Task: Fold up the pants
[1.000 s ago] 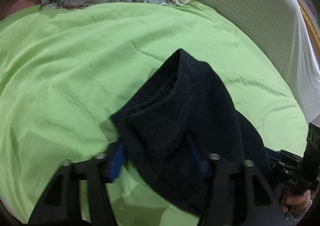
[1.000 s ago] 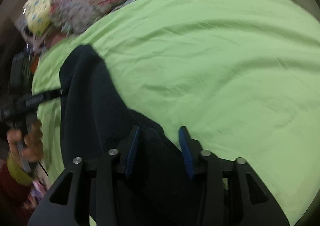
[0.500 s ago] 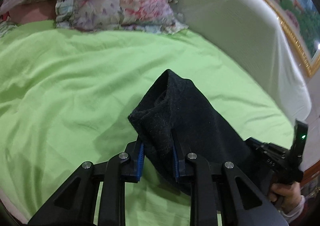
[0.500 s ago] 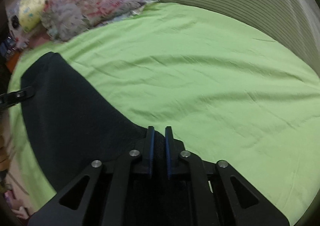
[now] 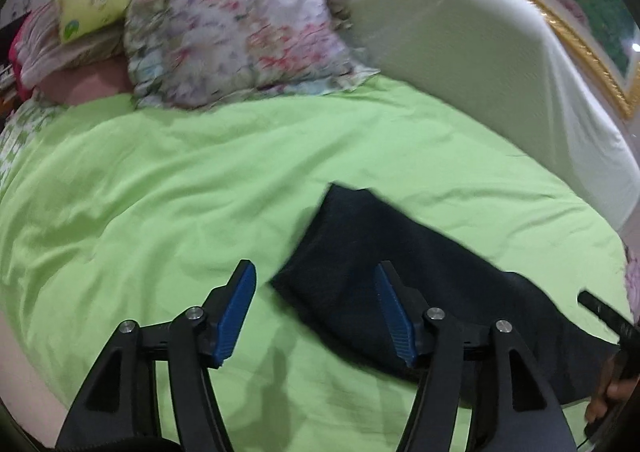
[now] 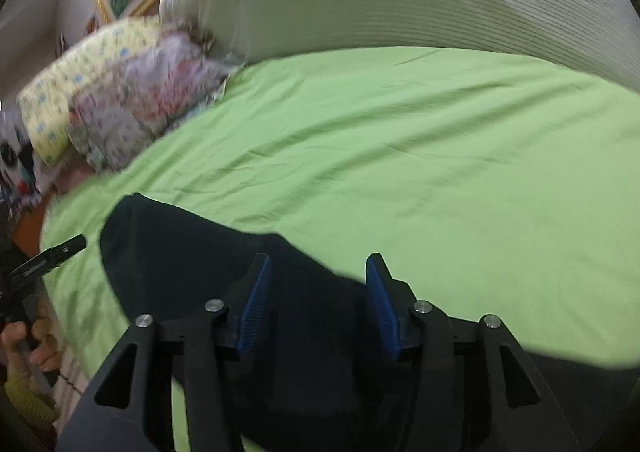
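On the green sheet [image 5: 160, 180], dark pants [image 5: 400, 252] lie folded.

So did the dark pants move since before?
Yes. The pants dropped out of both opening grippers and now lie flat on the green sheet, lower against it than before.

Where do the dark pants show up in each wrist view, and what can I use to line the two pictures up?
Left wrist: dark pants lie lower centre-right on the green sheet.
Right wrist: pants lie lower left, running under the camera.
Shared landmark: floral pillow.
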